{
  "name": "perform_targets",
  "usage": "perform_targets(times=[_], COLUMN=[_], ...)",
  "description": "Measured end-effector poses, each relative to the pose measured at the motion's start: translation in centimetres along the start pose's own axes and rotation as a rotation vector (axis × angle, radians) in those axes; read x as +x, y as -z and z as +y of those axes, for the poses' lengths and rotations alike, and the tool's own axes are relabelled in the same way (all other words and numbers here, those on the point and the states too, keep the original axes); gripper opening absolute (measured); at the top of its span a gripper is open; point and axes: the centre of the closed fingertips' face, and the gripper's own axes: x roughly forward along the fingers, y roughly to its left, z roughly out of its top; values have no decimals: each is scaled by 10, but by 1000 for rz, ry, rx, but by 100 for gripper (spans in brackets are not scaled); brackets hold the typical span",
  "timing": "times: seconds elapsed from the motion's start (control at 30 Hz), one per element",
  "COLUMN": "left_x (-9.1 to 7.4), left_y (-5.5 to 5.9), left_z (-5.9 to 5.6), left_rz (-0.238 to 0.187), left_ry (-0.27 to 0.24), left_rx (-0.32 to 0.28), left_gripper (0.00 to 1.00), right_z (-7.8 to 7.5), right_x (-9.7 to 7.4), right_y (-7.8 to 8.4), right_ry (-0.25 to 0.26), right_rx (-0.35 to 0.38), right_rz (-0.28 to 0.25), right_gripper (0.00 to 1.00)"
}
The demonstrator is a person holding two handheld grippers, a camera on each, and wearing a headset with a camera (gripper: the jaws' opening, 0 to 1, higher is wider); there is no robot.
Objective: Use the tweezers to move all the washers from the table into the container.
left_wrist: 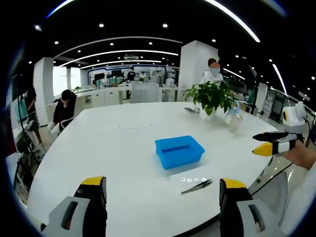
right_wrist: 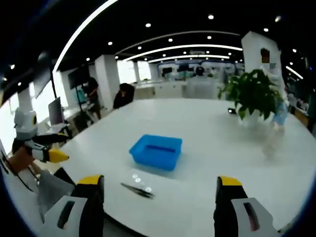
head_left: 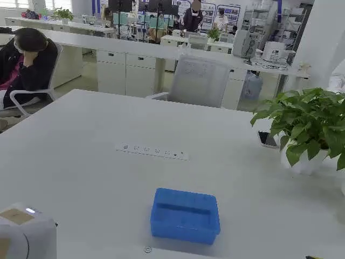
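A blue container (head_left: 185, 215) stands on the white table (head_left: 81, 162), near its front edge. One washer (head_left: 147, 249) lies just in front of the container. In the left gripper view a short row of washers (left_wrist: 190, 179) lies in front of the container (left_wrist: 178, 150), with dark tweezers (left_wrist: 196, 186) beside the row. My left gripper (left_wrist: 163, 183) hovers off the table edge, open and holding nothing. My right gripper (right_wrist: 159, 181) is open too, facing the container (right_wrist: 155, 150), washers (right_wrist: 139, 180) and tweezers (right_wrist: 137, 190) from the other side.
A potted plant (head_left: 307, 129) in a white pot stands at the right, with a phone (head_left: 267, 139) behind it. A socket strip (head_left: 152, 151) is set in the table's middle. A grey chair (head_left: 199, 81) stands at the far edge. A person (head_left: 27, 59) sits far left.
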Motion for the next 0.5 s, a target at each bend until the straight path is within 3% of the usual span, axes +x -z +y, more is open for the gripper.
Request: perform_targets(times=[0.5], left_x=[0], left_y=[2], left_z=[-1], left_rz=[7], left_ry=[1], left_rx=[5], left_gripper=[95], right_z=[-4], right_x=[-4], right_y=[0], right_ry=[10], right_rx=[12], right_rz=[-11], right_gripper=[92])
